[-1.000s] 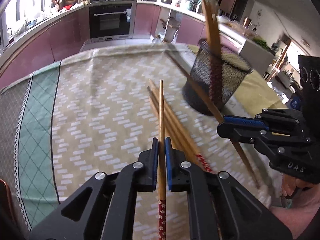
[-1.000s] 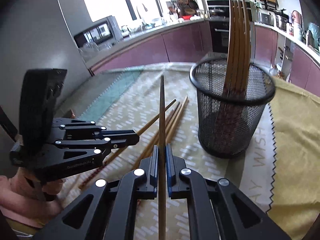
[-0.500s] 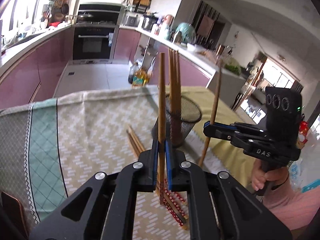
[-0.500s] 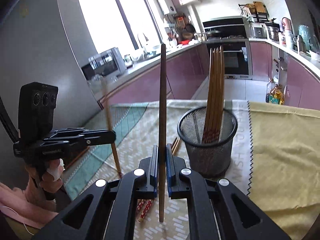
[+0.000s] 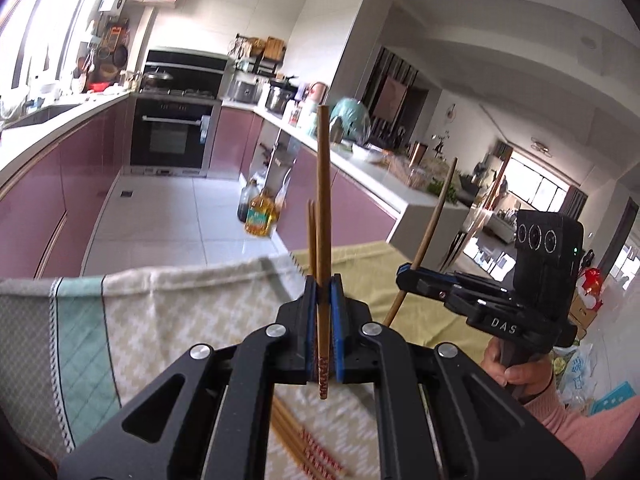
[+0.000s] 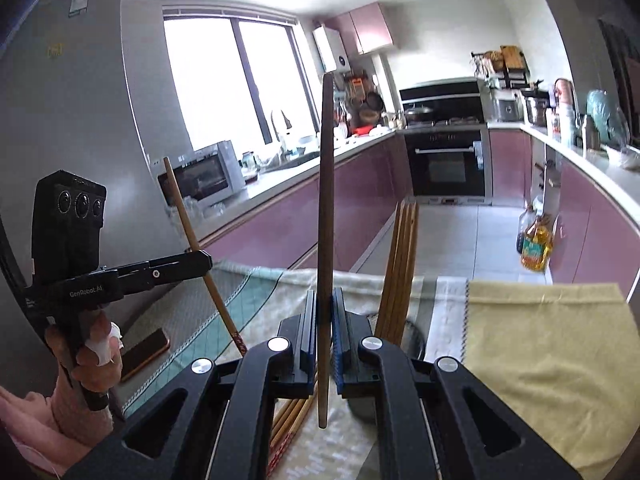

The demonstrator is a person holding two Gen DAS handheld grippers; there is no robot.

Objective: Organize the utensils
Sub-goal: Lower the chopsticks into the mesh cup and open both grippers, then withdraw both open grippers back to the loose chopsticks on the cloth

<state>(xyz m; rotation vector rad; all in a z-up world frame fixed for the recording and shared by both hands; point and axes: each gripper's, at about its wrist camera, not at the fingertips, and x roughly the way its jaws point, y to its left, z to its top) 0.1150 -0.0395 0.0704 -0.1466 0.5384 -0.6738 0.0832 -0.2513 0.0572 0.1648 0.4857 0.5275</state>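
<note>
- Clamping one chopstick each, both tools are raised above the bench (image 5: 168, 312), which is covered by cloths.
- Left tool (image 5: 323, 316): jaws drawn narrow onto the left-held chopstick (image 5: 323, 200). The stick stands nearly upright between the blue pads; its red-patterned end hangs below the jaws and its plain end points up.
- In the right wrist view the same left tool (image 6: 200, 261) appears at the left, gripped by a hand (image 6: 94, 356) with a white wrap on one finger; its stick slants, with the patterned end lowest.
- Right tool (image 6: 325, 320): jaws likewise narrow, pinching the right-held chopstick (image 6: 326, 200). This stick is darker, nearly vertical, and passes through the jaws, with a short length showing below them.
- In the left wrist view the right tool (image 5: 404, 276) lies to the right, held by a hand (image 5: 516, 372) in a pink sleeve (image 5: 592, 432); its stick leans slightly rightward.
- Mesh holder (image 6: 416, 340): only part of its dark rim shows, just right of the right tool's jaws. A bundle of chopsticks (image 6: 402, 264) stands in it, leaning together.
- Loose chopsticks (image 5: 308, 452) lie flat on the patterned cloth (image 5: 168, 332) beneath the left tool, red-patterned ends toward the camera; blurred.
- Yellow cloth (image 6: 540, 344) covers the bench on the right.
- A dark flat object (image 6: 144, 354) rests on the bench near the left hand; what it is cannot be told.
</note>
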